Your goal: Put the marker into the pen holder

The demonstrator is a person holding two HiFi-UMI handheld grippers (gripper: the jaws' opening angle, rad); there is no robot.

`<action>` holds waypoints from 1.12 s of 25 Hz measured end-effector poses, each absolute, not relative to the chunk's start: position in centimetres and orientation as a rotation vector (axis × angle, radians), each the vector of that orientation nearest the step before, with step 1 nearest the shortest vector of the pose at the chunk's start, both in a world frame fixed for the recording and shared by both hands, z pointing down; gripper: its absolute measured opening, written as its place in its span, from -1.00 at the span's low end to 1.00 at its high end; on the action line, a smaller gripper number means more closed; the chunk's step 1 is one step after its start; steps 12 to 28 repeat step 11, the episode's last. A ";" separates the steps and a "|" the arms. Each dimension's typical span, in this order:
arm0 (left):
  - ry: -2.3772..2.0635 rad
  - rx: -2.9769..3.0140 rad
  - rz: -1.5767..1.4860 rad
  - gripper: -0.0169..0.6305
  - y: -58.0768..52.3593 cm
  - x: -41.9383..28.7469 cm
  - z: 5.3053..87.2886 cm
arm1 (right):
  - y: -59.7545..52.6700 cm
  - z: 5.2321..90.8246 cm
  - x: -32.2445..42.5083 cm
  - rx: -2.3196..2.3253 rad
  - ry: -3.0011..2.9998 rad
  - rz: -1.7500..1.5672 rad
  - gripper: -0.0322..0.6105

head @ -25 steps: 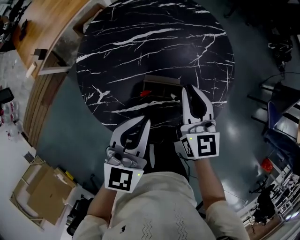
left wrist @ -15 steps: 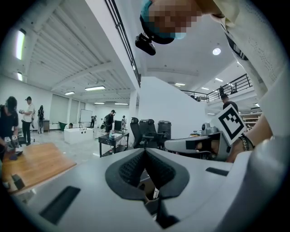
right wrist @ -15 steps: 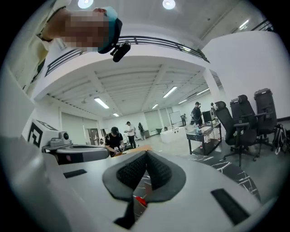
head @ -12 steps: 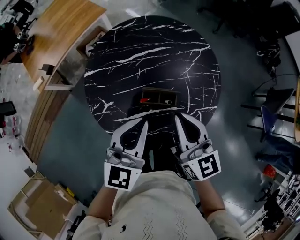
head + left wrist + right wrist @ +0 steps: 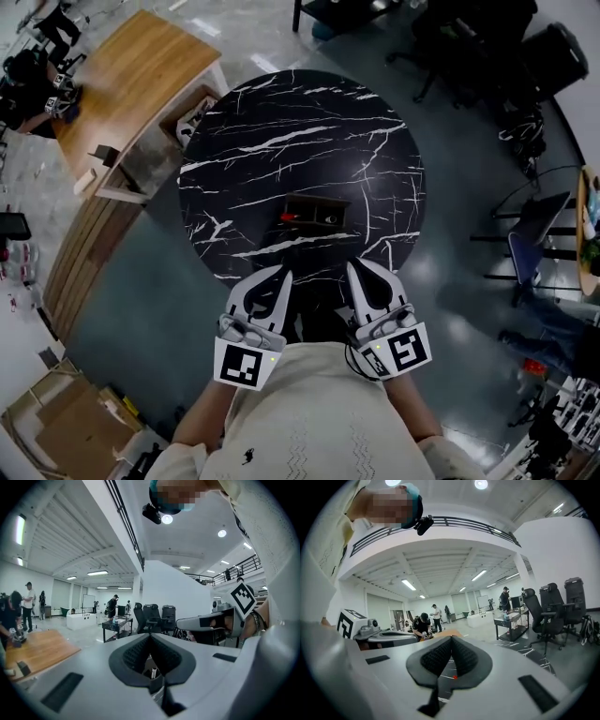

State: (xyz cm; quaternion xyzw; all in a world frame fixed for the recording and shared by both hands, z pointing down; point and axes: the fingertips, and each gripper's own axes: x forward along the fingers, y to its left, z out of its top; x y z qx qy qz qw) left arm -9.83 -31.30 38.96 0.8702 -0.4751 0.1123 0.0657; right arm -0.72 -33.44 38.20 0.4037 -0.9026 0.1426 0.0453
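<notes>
In the head view a dark pen holder with open compartments stands near the middle of the round black marble table. A red item shows in its left compartment and a small white one, perhaps the marker, in its right. My left gripper and right gripper hang side by side over the table's near edge, well short of the holder. Both are shut with nothing between the jaws. The left gripper and the right gripper show their pads pressed together in their own views too.
A wooden desk stands beyond the table to the left, with people working near it. Office chairs and cables crowd the far right. Cardboard lies on the floor at the near left. My cream-shirted torso fills the bottom.
Both grippers have drawn back from the pen holder to the table's near edge; the right one was beside the holder. The head view now shows the whole table from further off.
</notes>
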 end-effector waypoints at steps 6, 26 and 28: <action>-1.546 2.470 -0.005 -0.92 -31.7 -10.8 35.8 | -32.7 37.2 -1.9 1.195 -2.796 0.415 -0.85; -1.595 2.468 0.008 -0.92 -31.7 -11.9 35.9 | -32.5 37.3 -2.8 1.150 -2.810 0.399 -0.85; -1.595 2.468 0.008 -0.92 -31.7 -11.9 35.9 | -32.5 37.3 -2.8 1.150 -2.810 0.399 -0.85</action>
